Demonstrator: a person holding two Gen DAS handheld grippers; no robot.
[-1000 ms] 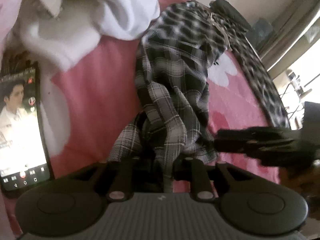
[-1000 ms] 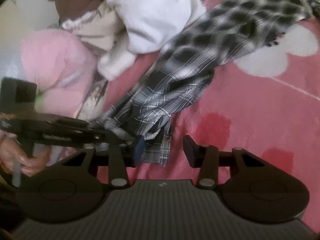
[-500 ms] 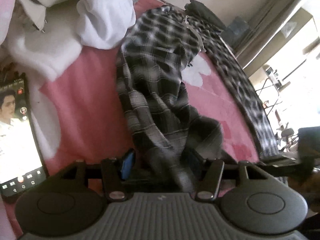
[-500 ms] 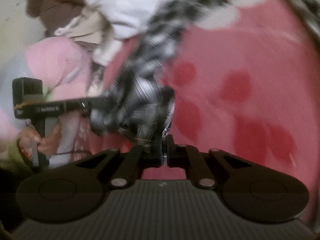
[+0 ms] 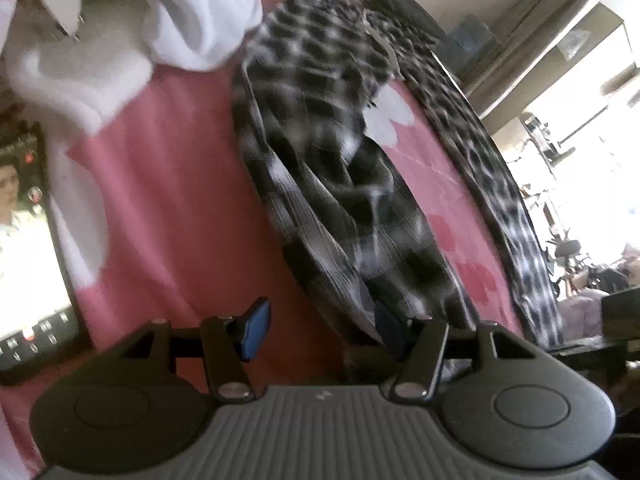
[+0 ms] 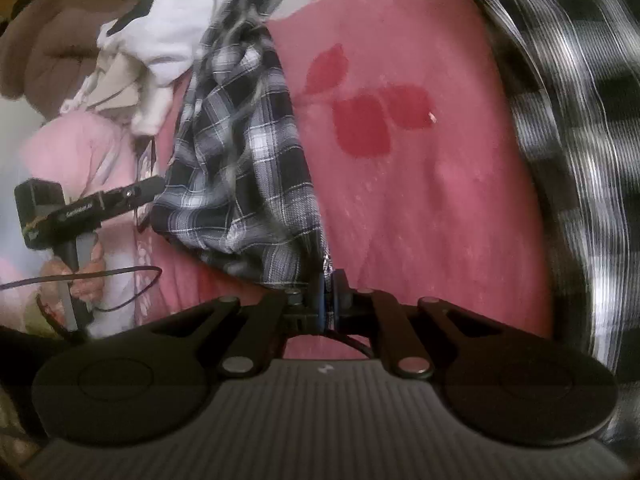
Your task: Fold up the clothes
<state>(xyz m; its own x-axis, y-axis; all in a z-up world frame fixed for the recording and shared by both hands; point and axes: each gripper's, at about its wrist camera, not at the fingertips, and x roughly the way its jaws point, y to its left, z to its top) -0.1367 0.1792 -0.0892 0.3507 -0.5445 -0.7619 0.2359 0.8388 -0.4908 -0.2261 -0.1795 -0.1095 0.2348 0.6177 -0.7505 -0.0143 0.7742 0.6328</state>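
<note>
In the left wrist view, your left gripper [image 5: 320, 330] stands moderately wide with its pads clamping nothing; the plaid shirt [image 5: 340, 184] lies bunched on the pink bed sheet [image 5: 168, 200], its near end draped against the right-hand finger, with a lit phone [image 5: 28, 248] at the left edge. In the right wrist view, your right gripper [image 6: 327, 298] is pinched tight on the plaid shirt's hem [image 6: 240, 168], the fabric trailing away up-left across the sheet towards the white garment [image 6: 168, 36].

Black-and-white plaid shirt [image 6: 244, 152] lies bunched lengthwise on the pink bedspread [image 6: 420, 200] (one hem corner lifted).
</note>
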